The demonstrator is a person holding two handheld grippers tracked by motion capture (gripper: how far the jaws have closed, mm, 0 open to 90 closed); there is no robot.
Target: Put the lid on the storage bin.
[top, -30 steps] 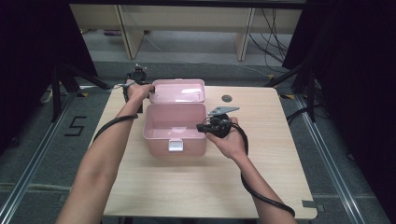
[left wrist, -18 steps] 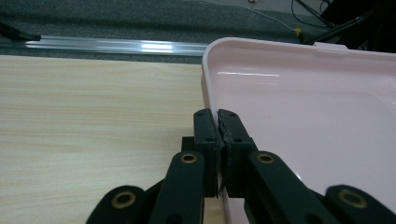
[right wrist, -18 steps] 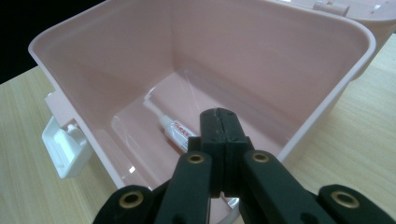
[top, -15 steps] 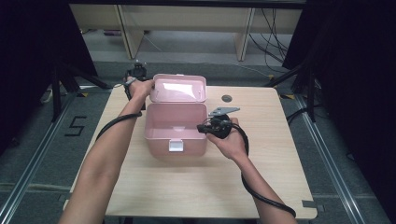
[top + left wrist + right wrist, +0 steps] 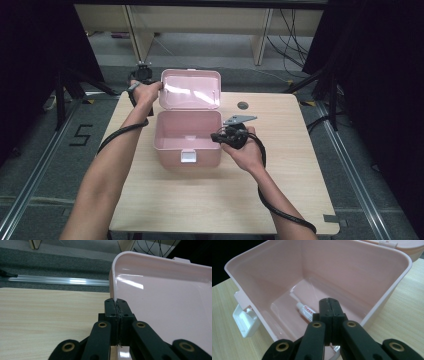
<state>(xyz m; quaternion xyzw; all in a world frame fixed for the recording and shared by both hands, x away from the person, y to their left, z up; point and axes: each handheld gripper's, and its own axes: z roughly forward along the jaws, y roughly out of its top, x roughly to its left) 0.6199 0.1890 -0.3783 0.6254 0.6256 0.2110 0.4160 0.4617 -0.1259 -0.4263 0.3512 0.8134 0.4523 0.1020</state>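
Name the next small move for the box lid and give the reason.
Probably swing the lid a little further back until it rests open by itself. The left gripper is pinched shut on the lid's edge, holding it upright, while the right gripper, shut and empty, hovers over the pink box, where a small white tube lies.

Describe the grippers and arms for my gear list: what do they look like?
Both grippers, left and right, have black jaws on linked bars with brass-coloured rivets. A black cable trails from each. The right gripper carries a grey three-cornered plate. The forearms are bare, and the left wrist wears a dark band.
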